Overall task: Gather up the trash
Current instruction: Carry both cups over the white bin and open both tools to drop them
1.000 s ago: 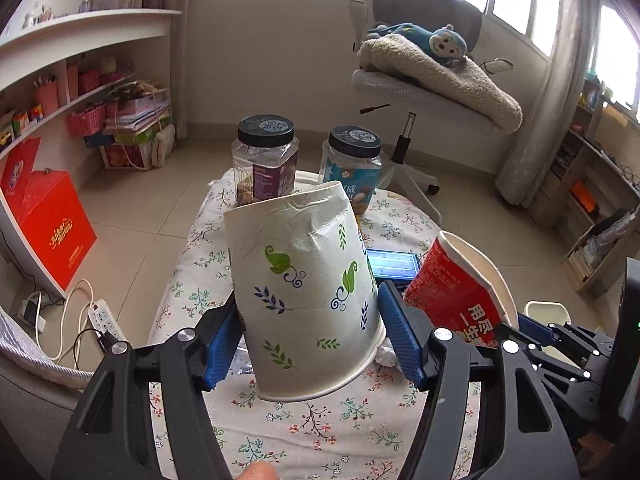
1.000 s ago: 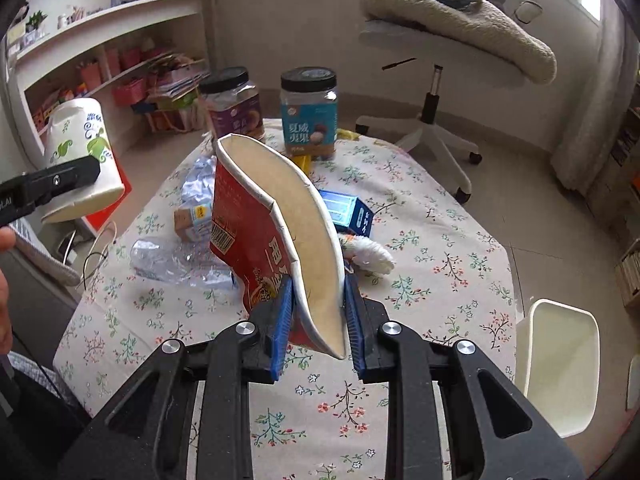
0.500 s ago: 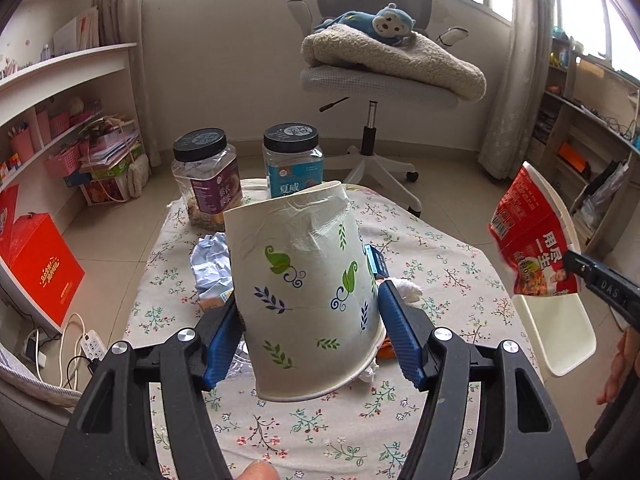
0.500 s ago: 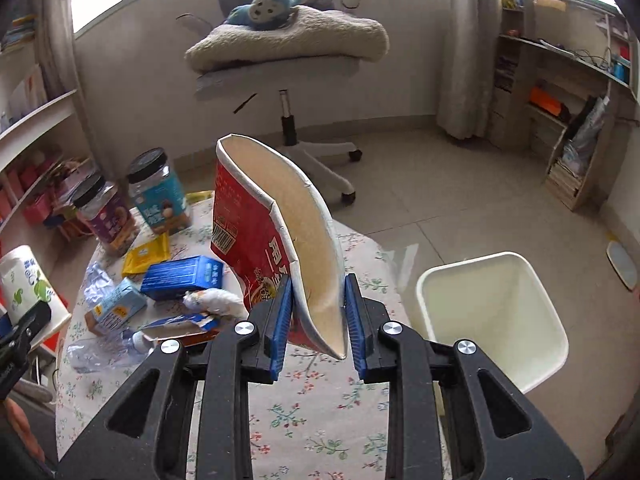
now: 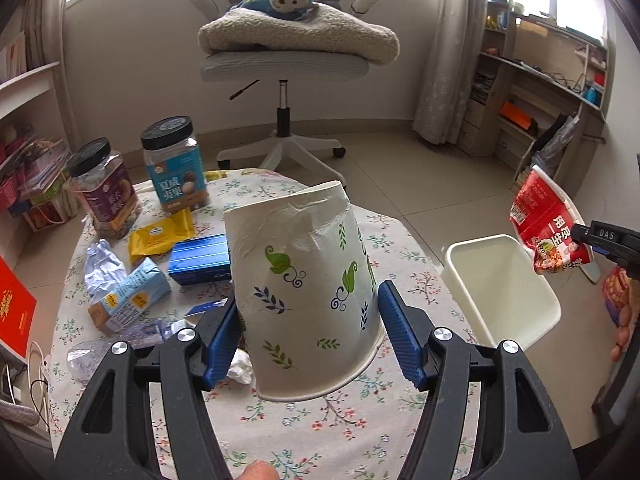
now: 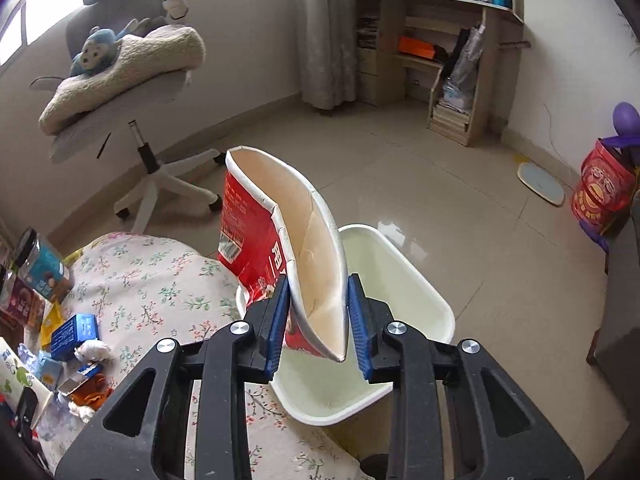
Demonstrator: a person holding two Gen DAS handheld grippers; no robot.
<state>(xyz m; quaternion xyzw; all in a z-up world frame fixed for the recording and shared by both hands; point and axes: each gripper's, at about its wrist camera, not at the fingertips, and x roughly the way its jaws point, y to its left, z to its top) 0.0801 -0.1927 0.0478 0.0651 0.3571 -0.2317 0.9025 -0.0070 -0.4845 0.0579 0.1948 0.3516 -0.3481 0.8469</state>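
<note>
Right gripper [image 6: 316, 320] hangs over the bin [image 6: 420, 280] with the flattened red cup [image 6: 256, 240] between its pads. Its jaws have just been opening: the left pad is at the cup wall, while a thin gap shows at the right pad, so the cup looks released or nearly so. Judgement: it is placed there so the cup falls straight into the bin, which lies just beyond and below the fingertips. The cup stands rim-up and is crushed nearly flat, which is why a narrow grip sufficed.

Left gripper [image 5: 310, 340] is clamped on the white leaf-print cup [image 5: 304, 280], held upside down with its rim nearest the camera and its dented base pointing away. The jaws are wide because the cup keeps its round shape. Judgement: it waits above the table [image 5: 280, 420] for its turn; the bin [image 5: 500, 292] sits to its right, near the table edge.

Containers:
- Bin: looks empty as far as visible; part of the inside is hidden behind the red cup.
- Red cup: open side shows bare liner, nothing inside.
- White cup: inside not visible.
- Two jars [image 5: 176, 168] ahead-left of the left gripper: lidded, with contents showing through the dark-labelled one.

Loose trash remains on the table left of the left gripper: blue box [image 5: 200, 258], carton [image 5: 128, 298], yellow packet [image 5: 160, 234], crumpled paper [image 5: 102, 266].
</note>
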